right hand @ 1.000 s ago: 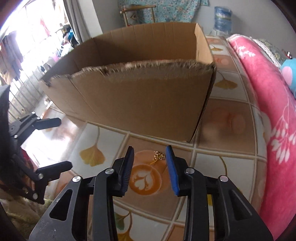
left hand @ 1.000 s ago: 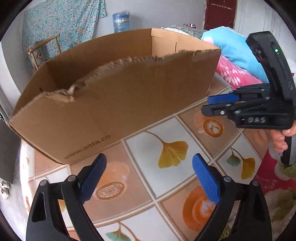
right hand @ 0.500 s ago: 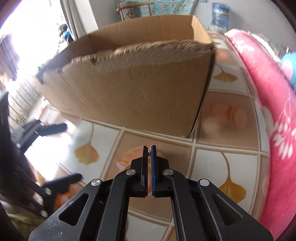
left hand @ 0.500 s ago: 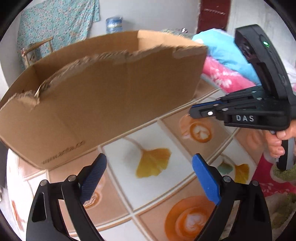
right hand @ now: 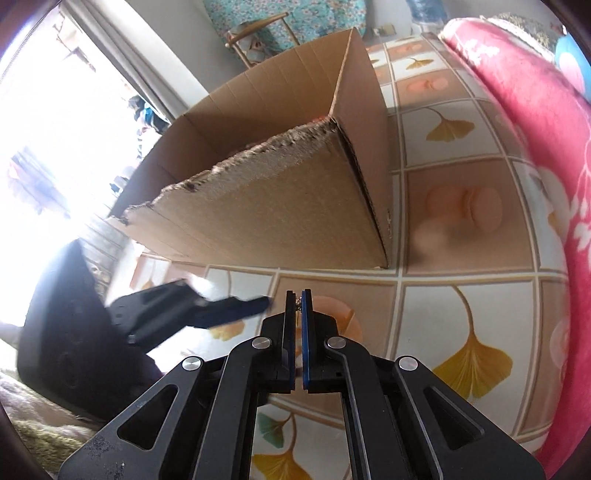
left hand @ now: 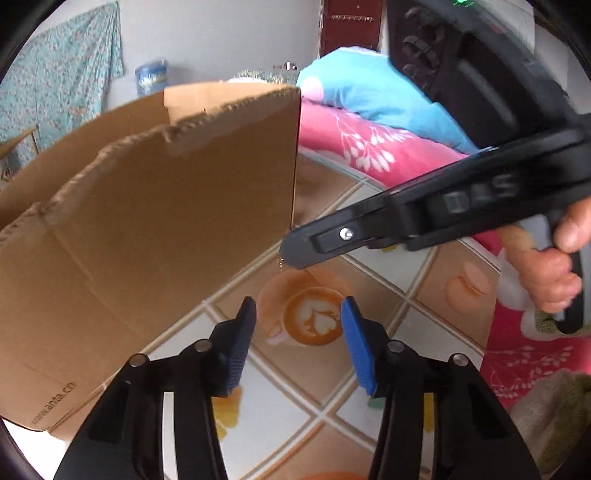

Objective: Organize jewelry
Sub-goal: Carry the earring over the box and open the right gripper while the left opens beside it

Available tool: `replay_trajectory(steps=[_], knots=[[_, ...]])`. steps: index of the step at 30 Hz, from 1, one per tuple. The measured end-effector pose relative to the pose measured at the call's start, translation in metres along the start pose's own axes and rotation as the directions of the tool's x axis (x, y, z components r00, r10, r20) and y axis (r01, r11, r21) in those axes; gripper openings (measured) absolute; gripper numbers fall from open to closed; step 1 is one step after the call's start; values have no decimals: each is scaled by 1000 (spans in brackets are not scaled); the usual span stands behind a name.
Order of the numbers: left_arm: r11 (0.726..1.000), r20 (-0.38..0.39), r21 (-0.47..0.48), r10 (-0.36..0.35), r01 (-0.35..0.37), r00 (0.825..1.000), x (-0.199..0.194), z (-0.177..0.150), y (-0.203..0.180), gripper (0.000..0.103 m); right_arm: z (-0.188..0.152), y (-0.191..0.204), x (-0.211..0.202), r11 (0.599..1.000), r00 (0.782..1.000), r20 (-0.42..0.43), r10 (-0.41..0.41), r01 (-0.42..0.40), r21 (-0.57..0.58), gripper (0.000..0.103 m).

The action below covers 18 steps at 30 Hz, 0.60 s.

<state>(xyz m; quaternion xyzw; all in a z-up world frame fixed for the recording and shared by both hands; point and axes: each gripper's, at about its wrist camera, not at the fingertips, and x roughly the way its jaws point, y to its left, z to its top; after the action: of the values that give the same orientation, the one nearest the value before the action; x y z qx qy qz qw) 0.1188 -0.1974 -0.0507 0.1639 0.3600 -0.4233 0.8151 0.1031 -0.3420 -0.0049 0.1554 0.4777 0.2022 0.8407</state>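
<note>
My right gripper (right hand: 297, 295) is shut on a small gold jewelry piece (right hand: 297, 302), pinched at the very tips of its blue pads. In the left wrist view the right gripper (left hand: 287, 254) reaches in from the right, with the gold piece (left hand: 280, 263) dangling just under its tip above a coffee-cup floor tile. My left gripper (left hand: 299, 343) sits right below it, jaws closing with nothing between them. It also shows blurred in the right wrist view as the left gripper (right hand: 229, 299). An open cardboard box (left hand: 147, 221) (right hand: 277, 206) with a torn top edge stands just behind both.
The floor (right hand: 461, 295) is printed with ginkgo-leaf and coffee tiles. A pink floral blanket (left hand: 369, 155) (right hand: 546, 129) and a blue pillow (left hand: 369, 92) lie to the right. A chair (right hand: 258, 33) and a water bottle (left hand: 151, 75) stand at the far wall.
My right gripper shut on the gold piece that lay on the tile and raised it a little. My left gripper swung right toward the right gripper's tip, and its jaws narrowed.
</note>
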Motion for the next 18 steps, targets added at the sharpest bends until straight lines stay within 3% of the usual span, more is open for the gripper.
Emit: replay_trajectory(steps=[4, 10, 18], knots=[[1000, 38, -17, -4, 4, 999, -5, 3, 1, 36, 2, 9, -11, 999, 999, -5, 49, -49, -9, 1], [998, 112, 46, 33, -39, 993, -25, 10, -12, 6, 2, 29, -23, 995, 996, -4, 85, -85, -42, 1], [991, 225, 54, 105, -120, 969, -89, 34, -9, 2, 22, 65, -59, 982, 989, 67, 134, -123, -145, 1]])
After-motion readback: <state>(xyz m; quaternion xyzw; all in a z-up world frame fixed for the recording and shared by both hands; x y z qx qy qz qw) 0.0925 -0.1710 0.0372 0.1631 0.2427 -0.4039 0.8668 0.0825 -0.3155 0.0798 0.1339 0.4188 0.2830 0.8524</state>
